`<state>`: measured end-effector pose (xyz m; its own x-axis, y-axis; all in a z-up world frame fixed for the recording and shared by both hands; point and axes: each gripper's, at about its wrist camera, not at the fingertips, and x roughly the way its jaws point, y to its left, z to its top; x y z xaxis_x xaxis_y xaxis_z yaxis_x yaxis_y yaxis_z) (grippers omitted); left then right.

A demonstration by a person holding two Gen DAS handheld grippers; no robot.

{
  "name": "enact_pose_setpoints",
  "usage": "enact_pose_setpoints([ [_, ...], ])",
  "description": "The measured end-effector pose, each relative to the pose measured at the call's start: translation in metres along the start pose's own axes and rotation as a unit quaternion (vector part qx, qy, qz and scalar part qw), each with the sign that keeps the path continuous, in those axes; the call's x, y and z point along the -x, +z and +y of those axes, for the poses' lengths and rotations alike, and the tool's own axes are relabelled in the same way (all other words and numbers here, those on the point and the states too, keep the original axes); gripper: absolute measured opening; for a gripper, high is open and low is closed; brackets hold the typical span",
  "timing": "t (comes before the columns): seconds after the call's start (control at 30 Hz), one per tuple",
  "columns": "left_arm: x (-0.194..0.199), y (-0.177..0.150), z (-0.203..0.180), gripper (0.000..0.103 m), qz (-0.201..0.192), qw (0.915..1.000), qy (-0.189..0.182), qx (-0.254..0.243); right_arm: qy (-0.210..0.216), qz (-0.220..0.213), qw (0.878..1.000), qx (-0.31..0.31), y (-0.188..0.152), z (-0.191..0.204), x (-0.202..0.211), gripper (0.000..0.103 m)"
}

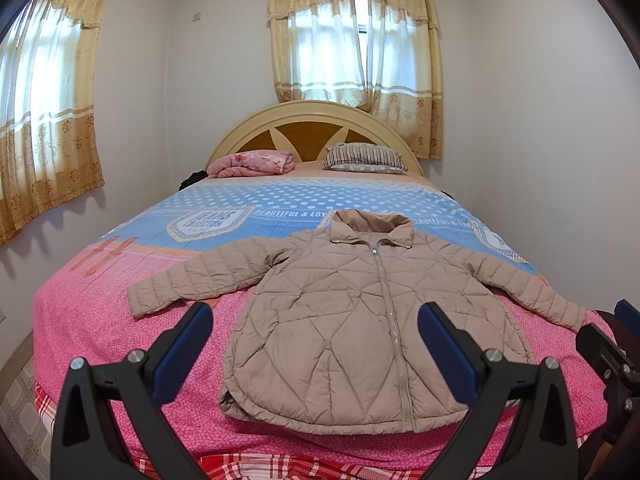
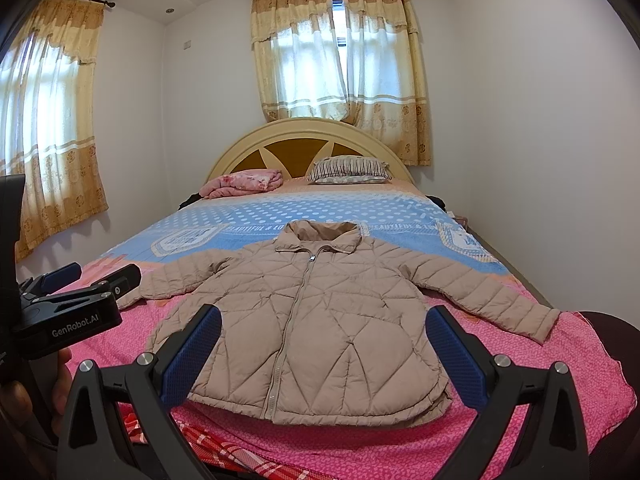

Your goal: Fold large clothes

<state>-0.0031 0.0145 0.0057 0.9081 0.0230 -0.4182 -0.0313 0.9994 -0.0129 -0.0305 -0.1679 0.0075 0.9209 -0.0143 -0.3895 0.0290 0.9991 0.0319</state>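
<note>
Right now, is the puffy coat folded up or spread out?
Spread out. The coat lies flat on the bed, zipped, both sleeves stretched sideways.

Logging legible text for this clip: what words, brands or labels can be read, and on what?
"GenRobot.AI": side of the left tool, seen from the right wrist view.
"BEAUTIFUL & LOV", cut off by the jacket: blue band of the bedspread.
"JEANS COLLECTION": badge print on the bedspread, blurred, a likely reading.
Other badge prints: too blurred.
</note>
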Motion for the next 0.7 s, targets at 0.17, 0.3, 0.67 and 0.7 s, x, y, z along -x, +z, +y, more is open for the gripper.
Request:
enact_pose_setpoints([
  [0.17, 0.0, 0.0, 0.0, 0.103, 0.0, 1.0, 0.0, 0.0, 0.003, 0.002, 1.0, 0.001, -0.002, 0.002, -0.001, 0.102],
  [0.3, -0.005, -0.001, 0.0, 0.103, 0.005, 1.0, 0.001, -0.002, 0.009, 0.009, 1.0, 0.003, -0.005, 0.005, -0.005, 0.102],
  [0.67, -0.057, -0.017, -0.004, 0.103, 0.045, 0.9988, -0.003, -0.018, -0.005, 0.075, 0.997, -0.022, -0.03, -0.046, -0.074, 0.102],
  [0.7, -0.064, -0.019, -0.005, 0.103, 0.047, 0.9987, -0.001, -0.02, -0.011, 0.082, 0.996, -0.024, -0.033, -0.053, -0.081, 0.102],
])
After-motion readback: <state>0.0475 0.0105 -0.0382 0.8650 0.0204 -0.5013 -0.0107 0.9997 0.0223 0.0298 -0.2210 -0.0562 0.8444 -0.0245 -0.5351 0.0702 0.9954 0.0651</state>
